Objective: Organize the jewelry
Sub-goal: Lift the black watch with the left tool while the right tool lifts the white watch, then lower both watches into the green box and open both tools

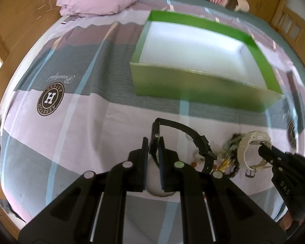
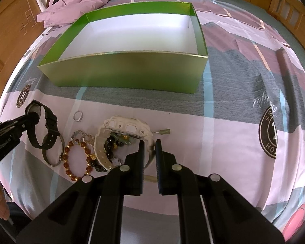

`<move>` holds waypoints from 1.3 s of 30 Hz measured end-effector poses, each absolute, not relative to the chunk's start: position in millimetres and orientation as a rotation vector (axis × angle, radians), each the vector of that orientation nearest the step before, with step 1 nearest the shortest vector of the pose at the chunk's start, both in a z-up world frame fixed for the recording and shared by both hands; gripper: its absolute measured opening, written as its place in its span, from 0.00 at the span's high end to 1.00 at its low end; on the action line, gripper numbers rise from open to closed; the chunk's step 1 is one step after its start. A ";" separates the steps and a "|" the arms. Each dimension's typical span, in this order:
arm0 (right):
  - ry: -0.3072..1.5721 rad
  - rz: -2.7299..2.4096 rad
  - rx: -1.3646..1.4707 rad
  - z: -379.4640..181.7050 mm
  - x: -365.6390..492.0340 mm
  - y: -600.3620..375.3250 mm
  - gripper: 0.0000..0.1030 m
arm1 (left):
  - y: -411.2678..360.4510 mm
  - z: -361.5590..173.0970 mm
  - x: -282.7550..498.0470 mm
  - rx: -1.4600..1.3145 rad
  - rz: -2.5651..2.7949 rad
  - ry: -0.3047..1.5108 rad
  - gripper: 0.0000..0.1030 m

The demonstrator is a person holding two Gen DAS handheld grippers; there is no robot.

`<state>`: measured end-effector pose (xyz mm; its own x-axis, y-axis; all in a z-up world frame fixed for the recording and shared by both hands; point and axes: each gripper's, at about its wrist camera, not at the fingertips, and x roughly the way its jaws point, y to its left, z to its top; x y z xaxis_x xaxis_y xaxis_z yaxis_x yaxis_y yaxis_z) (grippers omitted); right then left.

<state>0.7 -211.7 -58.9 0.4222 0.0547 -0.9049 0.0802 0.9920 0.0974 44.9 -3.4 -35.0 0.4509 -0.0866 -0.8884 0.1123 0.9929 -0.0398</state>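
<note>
on patchwork bedspread (image 2: 223, 122), probably wooden cabinets (image 2: 8, 30).

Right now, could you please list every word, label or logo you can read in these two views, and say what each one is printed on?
"H", ringed by "AESSTOH": round brown badge on the bedsheet, seen upside down.
"Beautiful", probably: cursive script on the sheet near that badge, upside down, uncertain.
"DAS": right hand-held gripper, on its side.
"GenRobot.AI", probably: left hand-held gripper, small and hard to read.
Second badge: cut off, only fragments legible.
</note>
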 end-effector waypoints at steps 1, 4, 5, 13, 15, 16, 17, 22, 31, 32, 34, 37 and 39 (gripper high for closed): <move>1.122 -0.016 0.145 -55.7 -0.1 -213.1 0.90 | -2.1 -28.3 43.7 0.008 -0.125 1.066 0.91; 1.051 -0.009 0.194 -33.9 -0.9 -218.9 0.90 | -0.6 -3.5 40.4 -0.025 -0.135 0.963 0.91; 1.021 -0.004 0.202 -24.7 -0.5 -219.6 0.90 | 0.2 4.3 40.5 -0.030 -0.139 0.936 0.91; 0.827 -0.002 0.171 31.7 37.6 -227.0 0.90 | -9.4 39.3 86.4 0.006 -0.196 0.812 0.91; 0.789 0.005 0.149 26.1 50.7 -228.1 0.90 | -15.4 31.7 106.7 -0.005 -0.213 0.826 0.91; 0.782 0.005 0.142 18.9 58.4 -230.7 0.90 | -18.7 26.9 114.8 -0.009 -0.214 0.837 0.91; 0.792 0.005 0.141 10.8 65.9 -234.1 0.90 | -24.0 20.8 123.3 0.005 -0.205 0.838 0.91; 0.892 -0.038 0.172 -28.9 98.7 -246.8 0.90 | -35.6 -10.4 146.0 0.072 -0.190 0.875 0.89; 0.835 -0.036 0.202 -8.5 92.4 -240.1 0.53 | -30.2 -9.8 139.1 0.096 -0.173 0.856 0.74; 0.825 -0.026 0.202 -2.8 86.6 -238.0 0.53 | -29.1 -6.5 134.3 0.094 -0.179 0.853 0.72; 0.821 -0.014 0.193 4.9 79.6 -234.2 0.53 | -28.0 -1.6 125.3 0.097 -0.183 0.849 0.65; 0.830 0.013 0.216 15.9 58.5 -230.9 0.53 | -24.7 5.2 103.6 0.130 -0.188 0.847 0.60; 0.881 0.068 0.270 14.9 44.6 -229.3 0.53 | -20.1 5.3 89.2 0.156 -0.188 0.870 0.60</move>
